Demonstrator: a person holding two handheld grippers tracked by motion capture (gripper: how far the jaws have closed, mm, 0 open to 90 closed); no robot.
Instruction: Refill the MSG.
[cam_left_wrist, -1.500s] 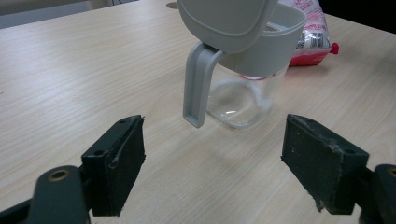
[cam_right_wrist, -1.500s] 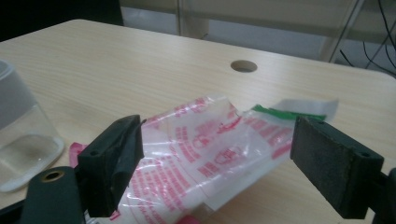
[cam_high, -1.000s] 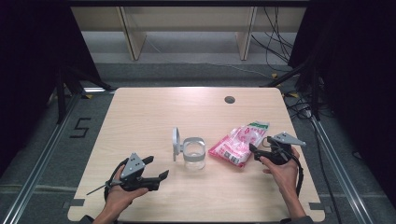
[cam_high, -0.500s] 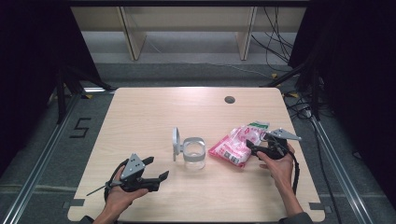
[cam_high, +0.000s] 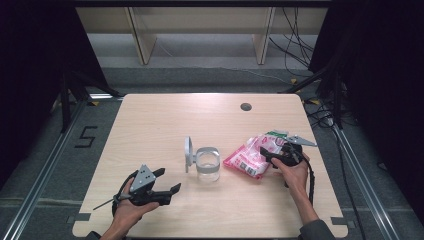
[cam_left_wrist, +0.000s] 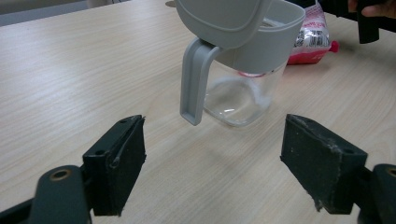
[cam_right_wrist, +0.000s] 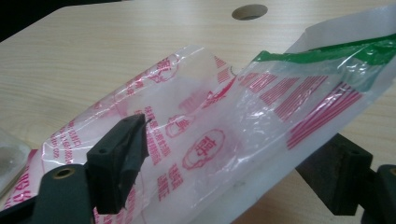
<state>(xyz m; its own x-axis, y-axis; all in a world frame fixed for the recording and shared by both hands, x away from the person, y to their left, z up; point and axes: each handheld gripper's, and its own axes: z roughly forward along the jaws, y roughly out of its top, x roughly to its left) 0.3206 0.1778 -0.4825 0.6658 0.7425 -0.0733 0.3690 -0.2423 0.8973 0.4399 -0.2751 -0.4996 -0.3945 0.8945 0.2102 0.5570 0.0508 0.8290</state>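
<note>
A clear glass jar with a grey rim and handle stands mid-table, its grey lid flipped up at the left side. A pink-and-white printed plastic bag with a green top strip lies to the jar's right. My left gripper rests open near the front edge, pointing at the jar from a short way off, with nothing between its jaws. My right gripper is open at the bag's right end. The bag lies loosely between its two spread jaws.
The wooden table has a round cable hole at the back right. Shelving legs and cables stand on the floor behind it. Metal rails run along both sides of the table.
My right gripper has slid left and forward so that its jaws straddle the bag's end. The left gripper and the jar have stayed put.
</note>
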